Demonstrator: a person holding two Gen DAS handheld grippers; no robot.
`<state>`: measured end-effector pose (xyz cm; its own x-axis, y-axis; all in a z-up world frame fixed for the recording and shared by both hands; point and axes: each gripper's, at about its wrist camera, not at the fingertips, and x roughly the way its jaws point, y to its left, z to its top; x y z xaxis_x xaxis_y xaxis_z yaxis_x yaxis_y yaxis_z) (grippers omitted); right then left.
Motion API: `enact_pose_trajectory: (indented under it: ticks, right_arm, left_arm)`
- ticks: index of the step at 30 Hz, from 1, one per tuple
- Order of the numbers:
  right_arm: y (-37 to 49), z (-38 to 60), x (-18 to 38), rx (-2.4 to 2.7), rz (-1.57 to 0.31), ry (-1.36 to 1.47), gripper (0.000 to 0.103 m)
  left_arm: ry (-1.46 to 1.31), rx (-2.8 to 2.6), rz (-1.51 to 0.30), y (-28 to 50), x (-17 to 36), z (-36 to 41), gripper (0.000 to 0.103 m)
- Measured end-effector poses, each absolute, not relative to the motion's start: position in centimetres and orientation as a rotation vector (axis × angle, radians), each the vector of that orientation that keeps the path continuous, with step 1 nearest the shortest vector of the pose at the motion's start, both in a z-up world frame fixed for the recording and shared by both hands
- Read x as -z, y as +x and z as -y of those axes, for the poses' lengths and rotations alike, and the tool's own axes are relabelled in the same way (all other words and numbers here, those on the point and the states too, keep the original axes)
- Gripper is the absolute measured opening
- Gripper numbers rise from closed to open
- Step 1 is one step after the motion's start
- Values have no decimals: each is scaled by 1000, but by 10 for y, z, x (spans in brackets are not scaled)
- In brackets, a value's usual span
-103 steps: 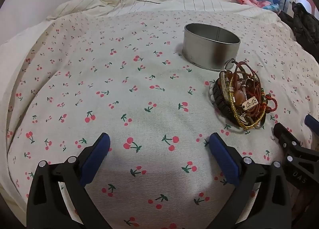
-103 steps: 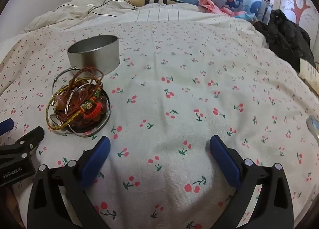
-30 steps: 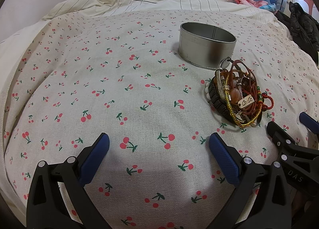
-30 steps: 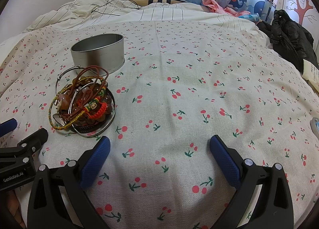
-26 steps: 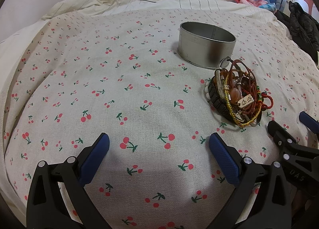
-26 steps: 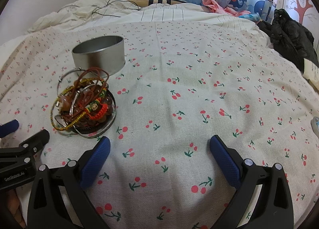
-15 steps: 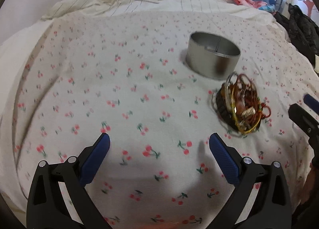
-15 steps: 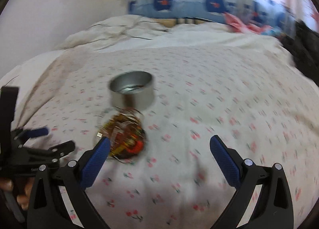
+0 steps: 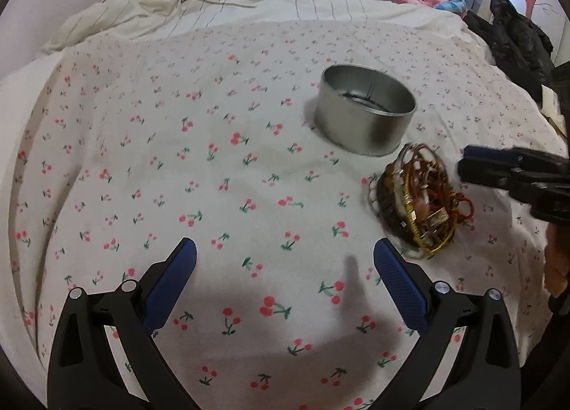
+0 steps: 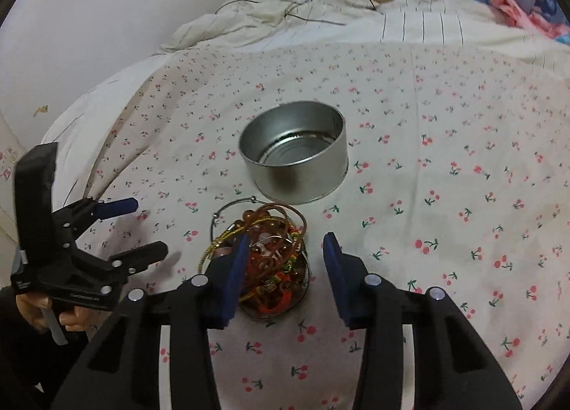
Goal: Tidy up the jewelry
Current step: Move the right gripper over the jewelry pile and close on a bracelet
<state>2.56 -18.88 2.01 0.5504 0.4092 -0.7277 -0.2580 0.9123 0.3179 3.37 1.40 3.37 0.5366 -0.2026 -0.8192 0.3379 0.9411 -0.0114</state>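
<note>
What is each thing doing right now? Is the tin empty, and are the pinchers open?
Metal tin: upright on the bedspread, no lid, nothing inside.
Jewelry pile: tangled heap on the bedspread beside the tin, not lifted.
Right gripper: over the pile, jaws closing with jewelry between them, not yet squeezing it.
Left gripper: wide open, holding nothing, beside the pile.
Bedspread: spread out, slightly wrinkled.

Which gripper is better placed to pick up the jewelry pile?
Right. The right gripper sits directly over the jewelry pile, closing with the pile between its fingers. The left gripper is open over bare sheet, off to the side.
</note>
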Motion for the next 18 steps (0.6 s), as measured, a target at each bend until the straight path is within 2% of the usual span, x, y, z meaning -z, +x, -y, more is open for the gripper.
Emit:
enact_pose_trajectory:
  ticks: [6, 8, 9, 10, 11, 18]
  right_arm:
    - [40, 200, -4, -439, -977, 304, 43]
    - [45, 201, 1, -460, -984, 345, 39]
    - [46, 200, 2, -466, -987, 352, 25]
    - [45, 200, 2, -460, -985, 348, 16]
    - [43, 200, 0, -459, -975, 343, 12]
    - [30, 210, -17, -416, -918, 303, 11]
  left_arm:
    - [138, 352, -945, 41, -35, -6, 96]
    - [122, 357, -946, 44, -36, -6, 96]
    - [115, 361, -948, 46, -36, -7, 96]
    - [105, 369, -950, 46, -36, -7, 96]
    - [100, 374, -952, 46, -36, -7, 96]
    - [107, 389, -945, 41, -37, -1, 96]
